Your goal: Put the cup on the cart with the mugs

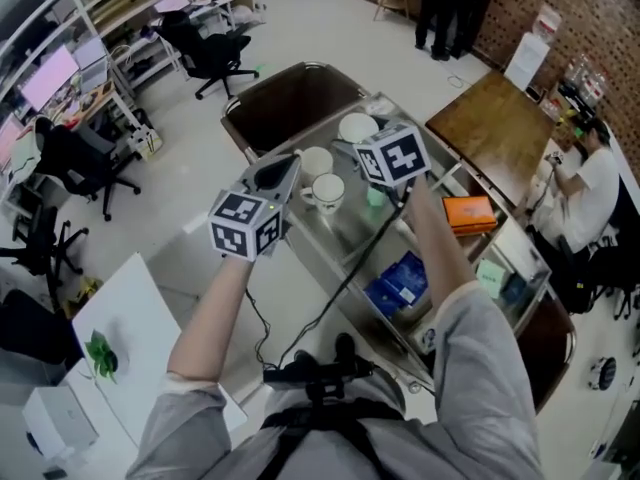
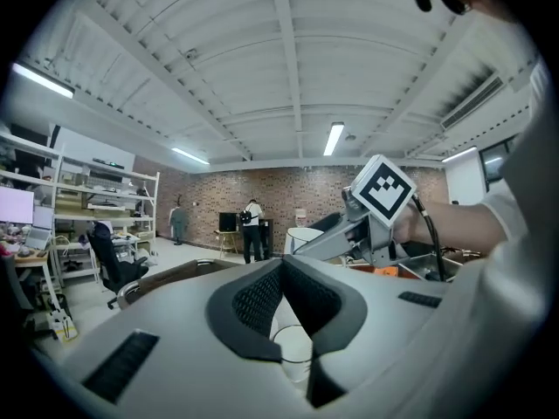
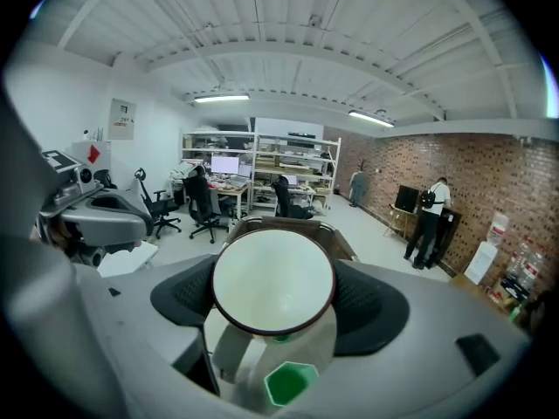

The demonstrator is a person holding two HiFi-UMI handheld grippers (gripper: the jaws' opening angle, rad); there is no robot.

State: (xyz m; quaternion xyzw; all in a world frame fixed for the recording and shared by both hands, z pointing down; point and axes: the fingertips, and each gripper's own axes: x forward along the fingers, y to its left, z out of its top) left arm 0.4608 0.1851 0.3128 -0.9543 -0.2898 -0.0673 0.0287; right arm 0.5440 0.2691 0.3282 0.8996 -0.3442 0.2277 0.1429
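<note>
- Right gripper view showed the right hand-held gripper (image 3: 275,304) clamped on the white cup (image 3: 272,273), with one pad on each side of its wall.
- Head view placed this cup at the far part of the cart (image 1: 350,220), over the metal top tray and near the mugs (image 1: 325,192).
- Carrying the cup to the cart looked done. What was left was to set it down beside the mugs, open the jaws and draw the hand-held gripper back.
- Whether the base of the cup already touched the tray I could not tell, because the jaws and the cup itself covered that place.
- The left hand-held gripper (image 2: 281,278) had its jaws together with nothing between them. It hung over the near edge of the tray, just beside the mugs, and took no part in the holding.
- The cup was empty: its inside was plain white down to the bottom, under a dark rim.
- Two white mugs stood on the tray close to each other, and both appeared empty.
- A small green hexagonal pot (image 3: 288,382) stood on the tray just below the held cup, and nothing was visible in it.
- The lower shelf (image 1: 440,258) of the cart carried a blue packet (image 1: 400,283) and an orange box (image 1: 468,211).
</note>
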